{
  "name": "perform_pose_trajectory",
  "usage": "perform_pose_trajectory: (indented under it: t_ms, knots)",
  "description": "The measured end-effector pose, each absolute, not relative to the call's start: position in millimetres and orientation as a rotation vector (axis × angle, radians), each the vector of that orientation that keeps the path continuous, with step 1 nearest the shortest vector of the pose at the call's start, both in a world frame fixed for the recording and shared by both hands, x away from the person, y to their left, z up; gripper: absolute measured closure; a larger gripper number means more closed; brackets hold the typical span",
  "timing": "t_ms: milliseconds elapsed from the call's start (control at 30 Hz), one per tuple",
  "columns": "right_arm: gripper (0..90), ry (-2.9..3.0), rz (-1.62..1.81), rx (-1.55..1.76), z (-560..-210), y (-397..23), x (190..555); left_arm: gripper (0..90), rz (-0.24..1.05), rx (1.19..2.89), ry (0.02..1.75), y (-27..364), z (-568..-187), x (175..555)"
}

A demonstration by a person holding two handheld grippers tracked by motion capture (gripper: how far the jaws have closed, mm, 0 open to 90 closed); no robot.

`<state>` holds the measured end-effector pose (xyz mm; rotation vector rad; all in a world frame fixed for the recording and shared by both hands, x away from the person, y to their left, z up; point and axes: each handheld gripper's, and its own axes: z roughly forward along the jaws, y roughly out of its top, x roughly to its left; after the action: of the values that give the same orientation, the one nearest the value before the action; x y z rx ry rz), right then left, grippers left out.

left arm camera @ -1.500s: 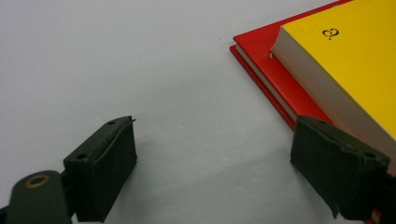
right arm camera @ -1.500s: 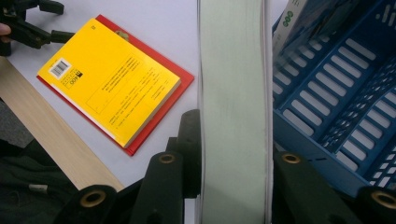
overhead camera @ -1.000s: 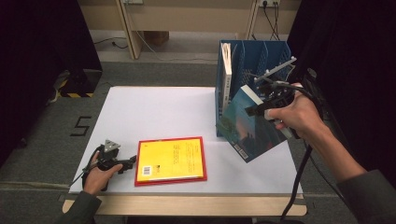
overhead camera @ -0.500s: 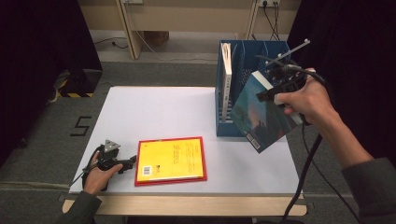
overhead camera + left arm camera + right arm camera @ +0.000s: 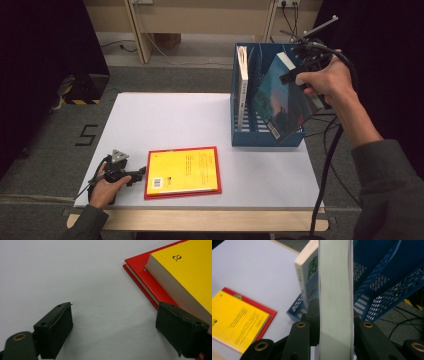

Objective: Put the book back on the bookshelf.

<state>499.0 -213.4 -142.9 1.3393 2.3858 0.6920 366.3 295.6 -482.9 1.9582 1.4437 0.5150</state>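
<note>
My right gripper (image 5: 304, 67) is shut on the upper corner of a dark teal book (image 5: 281, 102), held tilted in the air over the blue file rack (image 5: 240, 135) at the table's right. In the right gripper view the book's pale page edge (image 5: 335, 297) stands between the jaws. A white-spined book (image 5: 243, 85) stands in the rack's left slot. A yellow book (image 5: 184, 169) lies on a red book (image 5: 216, 162) near the front edge. My left gripper (image 5: 136, 174) rests on the table just left of them, open, with its right finger (image 5: 182, 332) beside the stack.
The white table (image 5: 165, 120) has free room across its middle and back left. Cables (image 5: 325, 165) trail from the right gripper down past the table's right edge. A dark box (image 5: 82, 90) sits on the floor at the left.
My right hand has lifted the teal book up and back from beside the rack's front, so it now hangs over the rack. The left gripper has not moved.
</note>
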Motion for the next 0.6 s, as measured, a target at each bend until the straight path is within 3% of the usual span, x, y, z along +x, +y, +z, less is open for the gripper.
perform_pose_trajectory:
  t_ms: [600]
  knots:
    - [73.4,2.224,0.682,1.514,-150.6,-226.5,557.6,12.7,0.513,1.96,1.444,295.9,-482.8,366.7]
